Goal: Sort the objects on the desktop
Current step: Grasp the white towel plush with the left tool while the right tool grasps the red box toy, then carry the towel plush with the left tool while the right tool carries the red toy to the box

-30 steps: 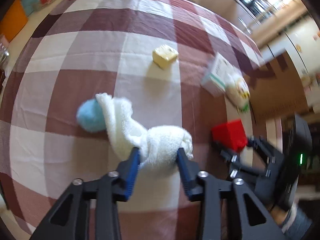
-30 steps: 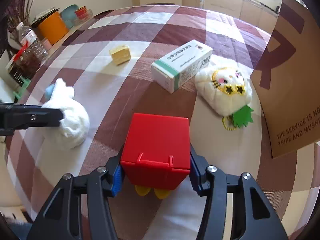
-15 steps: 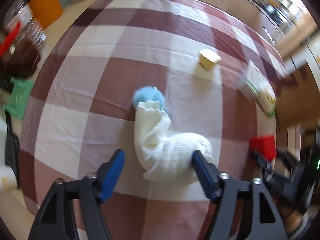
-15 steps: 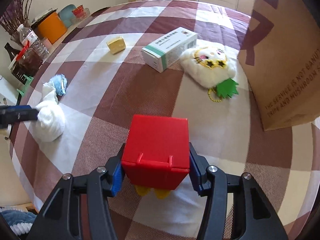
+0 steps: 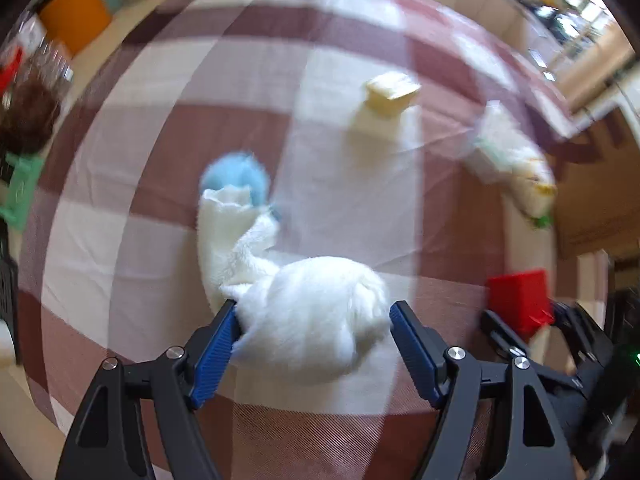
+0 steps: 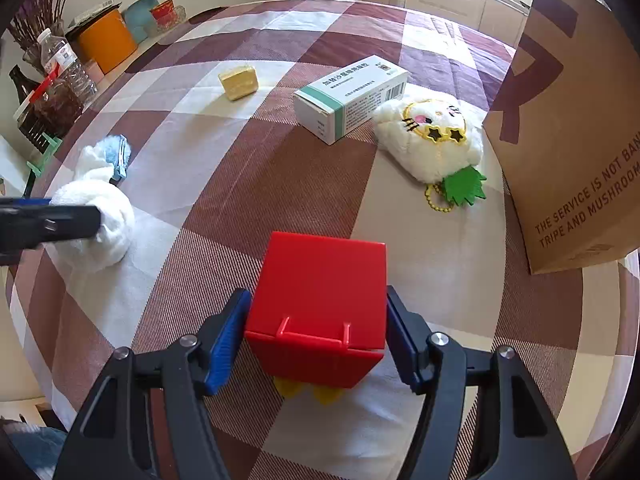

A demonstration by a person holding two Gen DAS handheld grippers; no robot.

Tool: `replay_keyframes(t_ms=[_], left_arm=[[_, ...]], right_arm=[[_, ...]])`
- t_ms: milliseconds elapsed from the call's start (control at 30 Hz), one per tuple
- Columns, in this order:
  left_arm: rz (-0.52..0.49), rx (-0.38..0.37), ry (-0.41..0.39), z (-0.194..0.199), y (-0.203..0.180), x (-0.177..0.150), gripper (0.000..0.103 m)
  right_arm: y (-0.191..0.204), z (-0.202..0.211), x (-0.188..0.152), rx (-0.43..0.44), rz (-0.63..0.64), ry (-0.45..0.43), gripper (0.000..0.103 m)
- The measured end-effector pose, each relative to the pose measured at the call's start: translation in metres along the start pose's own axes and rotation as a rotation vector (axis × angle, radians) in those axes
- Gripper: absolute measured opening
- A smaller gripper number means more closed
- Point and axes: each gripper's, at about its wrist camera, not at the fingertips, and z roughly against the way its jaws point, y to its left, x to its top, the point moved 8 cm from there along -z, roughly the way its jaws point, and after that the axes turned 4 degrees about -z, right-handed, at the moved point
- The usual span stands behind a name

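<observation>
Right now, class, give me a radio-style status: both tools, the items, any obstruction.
Left tool closing round fluffy white rolled towel. Right tool shut on red plastic box. Brown paper bag stands right; no obstruction visible.

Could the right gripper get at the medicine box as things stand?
Probably not yet: the right gripper is shut on the red box, so its jaws are full. The way itself looks free, only bare tablecloth before the medicine box.

Two low wrist views, shared tablecloth [image 6: 224, 184]
</observation>
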Motion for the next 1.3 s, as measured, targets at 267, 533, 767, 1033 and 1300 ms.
replay_keyframes(t_ms=[267, 533, 767, 1033, 1300], left_arm=[[-0.111, 0.128, -0.044, -0.017, -0.002, 0.008, 0.069], [-0.291, 0.135, -0.163, 0.036, -0.023, 0.008, 0.061], [-0.505, 0.132, -0.397, 0.123, -0.1, 0.031, 0.061], [-0.627, -0.008, -0.501, 0.189, -0.214, 0.076, 0.061], [-0.675, -0.121, -0.522, 0.24, -0.306, 0.103, 0.061]], right_arm=[[0.001, 0.0, -0.001, -0.013, 0.016, -0.015, 0.063], [-0.012, 0.026, -0.006, 0.032, -0.071, -0.019, 0.054], [-0.06, 0.131, 0.013, -0.034, -0.205, -0.194, 0.054], [-0.139, 0.256, 0.043, -0.18, -0.371, -0.417, 0.054], [-0.187, 0.325, 0.062, -0.26, -0.458, -0.546, 0.054]])
